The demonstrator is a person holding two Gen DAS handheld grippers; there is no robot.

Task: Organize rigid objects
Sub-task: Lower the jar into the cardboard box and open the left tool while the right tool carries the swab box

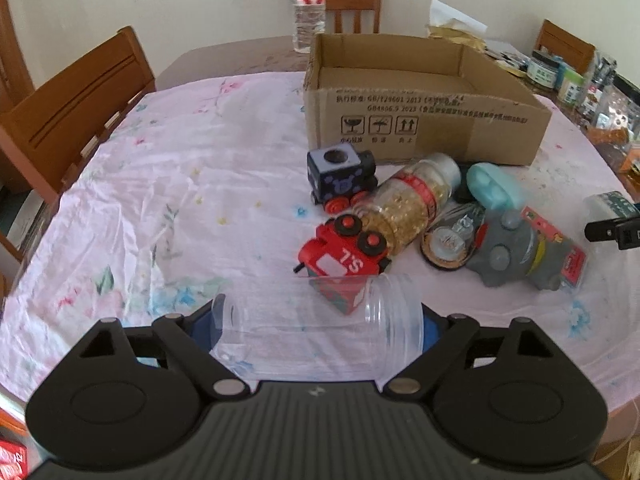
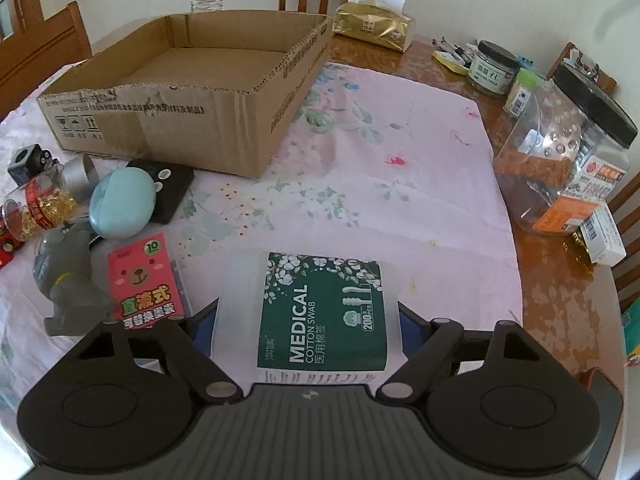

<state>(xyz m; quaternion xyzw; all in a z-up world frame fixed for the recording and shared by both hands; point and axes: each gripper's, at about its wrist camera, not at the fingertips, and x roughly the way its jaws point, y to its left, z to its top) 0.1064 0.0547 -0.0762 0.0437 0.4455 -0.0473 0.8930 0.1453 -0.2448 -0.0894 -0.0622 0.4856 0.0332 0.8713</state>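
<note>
**both hand-held grippers loaded, cardboard box empty**

in the left wrist view, a clear plastic jar is seen lying on its side at the bottom centre of the frame, clamped between the fingers of the left hand-held gripper. just above it a red toy train lies tipped over on the pink floral cloth of the worktop. a dark blue toy wagon is placed above the train, and a bottle of gold beads lies beside both. a grey toy figure and a light blue case are found right of centre. the open cardboard box stands in the upper middle.

in the right wrist view, a cotton swab box with a green label is gripped by the right hand-held gripper at the bottom centre. a pink card pack lies to the lower left, touching the grey toy figure. the light blue case rests partly on a black box. the cardboard box fills the upper left, nothing visible inside it. a large clear jar with a black lid stands at the right edge.
</note>
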